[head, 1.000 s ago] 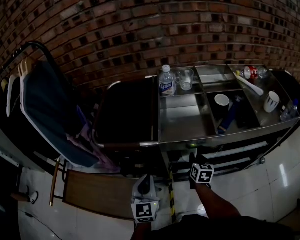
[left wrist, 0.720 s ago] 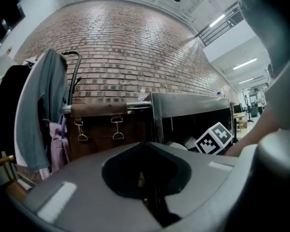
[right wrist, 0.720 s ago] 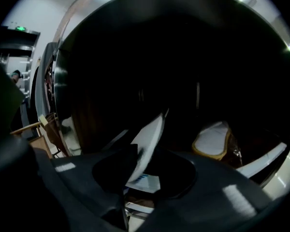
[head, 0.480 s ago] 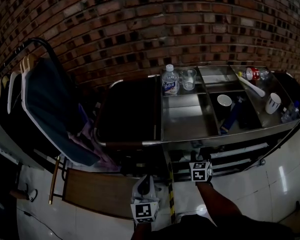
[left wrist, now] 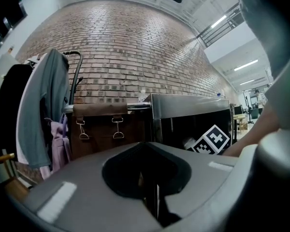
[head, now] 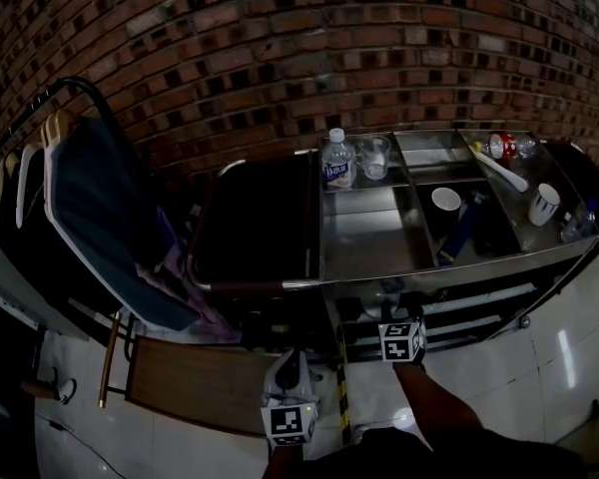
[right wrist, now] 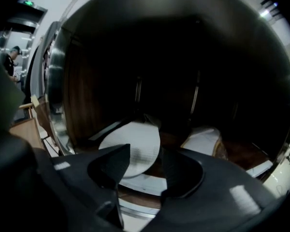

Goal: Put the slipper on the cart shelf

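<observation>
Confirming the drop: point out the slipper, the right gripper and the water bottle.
slipper [right wrist: 139, 145], right gripper view, middle of its white face.
right gripper [right wrist: 146, 154], right gripper view, midway between opening jaws; slipper loose between them.
water bottle [head: 334, 173], head view, its label.

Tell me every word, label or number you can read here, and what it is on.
Nothing here can be read as text.
Water bottle: blue label, print too small to read.
Bottle lying on its side: red label, too blurred to read.
Marker cubes: black-and-white square patterns only, no letters.
Green sign in the right gripper view: too small to read.
</observation>
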A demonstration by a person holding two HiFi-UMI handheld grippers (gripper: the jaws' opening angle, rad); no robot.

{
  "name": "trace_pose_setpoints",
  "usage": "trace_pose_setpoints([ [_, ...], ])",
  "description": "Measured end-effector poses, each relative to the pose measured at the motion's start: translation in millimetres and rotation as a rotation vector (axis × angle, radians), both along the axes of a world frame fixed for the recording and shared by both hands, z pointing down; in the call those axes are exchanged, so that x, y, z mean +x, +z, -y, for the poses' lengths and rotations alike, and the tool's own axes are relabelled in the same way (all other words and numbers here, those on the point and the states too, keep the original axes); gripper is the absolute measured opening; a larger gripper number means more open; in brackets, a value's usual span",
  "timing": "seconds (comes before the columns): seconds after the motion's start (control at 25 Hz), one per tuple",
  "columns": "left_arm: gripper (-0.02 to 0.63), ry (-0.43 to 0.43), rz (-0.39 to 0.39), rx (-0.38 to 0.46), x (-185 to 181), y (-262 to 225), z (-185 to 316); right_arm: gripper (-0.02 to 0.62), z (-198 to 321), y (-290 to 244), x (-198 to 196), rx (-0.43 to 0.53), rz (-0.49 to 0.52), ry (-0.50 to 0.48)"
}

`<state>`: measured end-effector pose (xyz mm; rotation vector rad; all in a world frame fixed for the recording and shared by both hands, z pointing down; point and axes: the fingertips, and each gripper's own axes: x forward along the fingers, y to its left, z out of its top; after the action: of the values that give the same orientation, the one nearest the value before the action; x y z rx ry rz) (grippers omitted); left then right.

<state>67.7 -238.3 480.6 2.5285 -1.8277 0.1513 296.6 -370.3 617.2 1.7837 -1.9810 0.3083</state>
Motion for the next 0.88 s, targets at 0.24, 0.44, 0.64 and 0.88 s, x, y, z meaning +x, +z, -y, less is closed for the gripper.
trace_pose_setpoints([
  [0.24,0.015,0.046,-0.019,0.031,15.6,-18.8,-2.0,0.142,-31.1,-43.2,-9.4,0.082,0.07,-0.056],
  [0.44,0.015,0.076,-0.01,0.039,28.7,-13.6,0.2,0.08,-68.3,-82.0,-26.2,0.17,0.049,-0.152],
  [0.64,0.015,0.121,-0.035,0.048,45.7,-27.0,-5.7,0.003,-101.5,-104.4,-35.4,0.236,0.037,-0.161],
  [0.88,0.015,0.132,-0.098,0.034,49.8,-44.8,-14.0,0.002,-138.7,-128.3,-41.1,0.312,0.119,-0.146],
])
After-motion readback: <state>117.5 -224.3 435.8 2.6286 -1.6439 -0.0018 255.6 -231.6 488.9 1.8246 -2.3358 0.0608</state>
